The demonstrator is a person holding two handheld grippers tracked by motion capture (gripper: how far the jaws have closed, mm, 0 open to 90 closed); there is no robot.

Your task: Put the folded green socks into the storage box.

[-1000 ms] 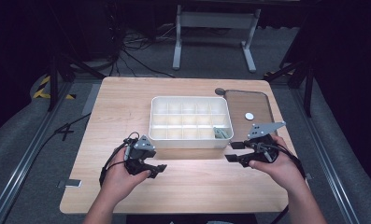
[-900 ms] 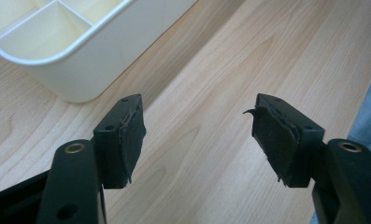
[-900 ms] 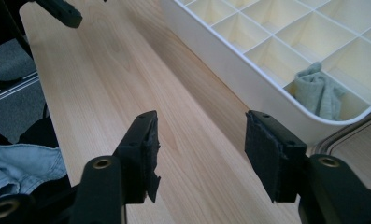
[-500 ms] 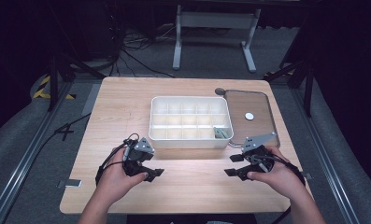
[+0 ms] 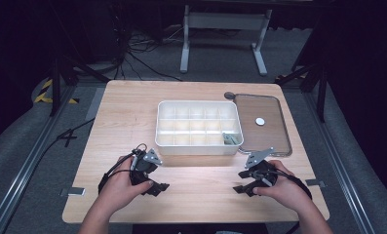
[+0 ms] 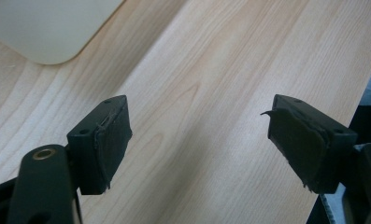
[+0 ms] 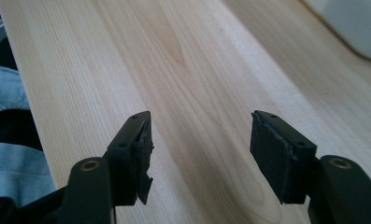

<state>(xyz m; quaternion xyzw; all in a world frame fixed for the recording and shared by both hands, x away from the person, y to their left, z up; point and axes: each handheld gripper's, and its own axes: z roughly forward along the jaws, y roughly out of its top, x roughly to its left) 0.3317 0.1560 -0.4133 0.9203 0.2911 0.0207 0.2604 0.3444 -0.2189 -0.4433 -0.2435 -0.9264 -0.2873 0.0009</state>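
On the near left of the desk (image 5: pixel 118 112), the left gripper (image 5: pixel 158 187) rests low in the person's left hand (image 5: pixel 117 189). Its jaws have just been opening and now stand spread wide, with nothing but bare wood grain between them. The hand has hardly shifted from a second ago. I judge this as a release with no grip to follow for the moment.

Further right, mid-desk, sits the white compartment box (image 5: pixel 199 146), just beyond both grippers and touched by neither. It is a shallow, rounded-corner tray divided into small cells. Most look empty; a small greyish item (image 5: pixel 231 138) lies in the near right cell, too small to identify. Against its right side lies a clear flat lid (image 5: pixel 269 141) with a small white disc (image 5: pixel 260 121) on it.

At the near right, the right gripper (image 5: pixel 242 187) has sunk from beside the box's corner down towards the desk. Its jaws have likewise been opening and stand spread, empty.
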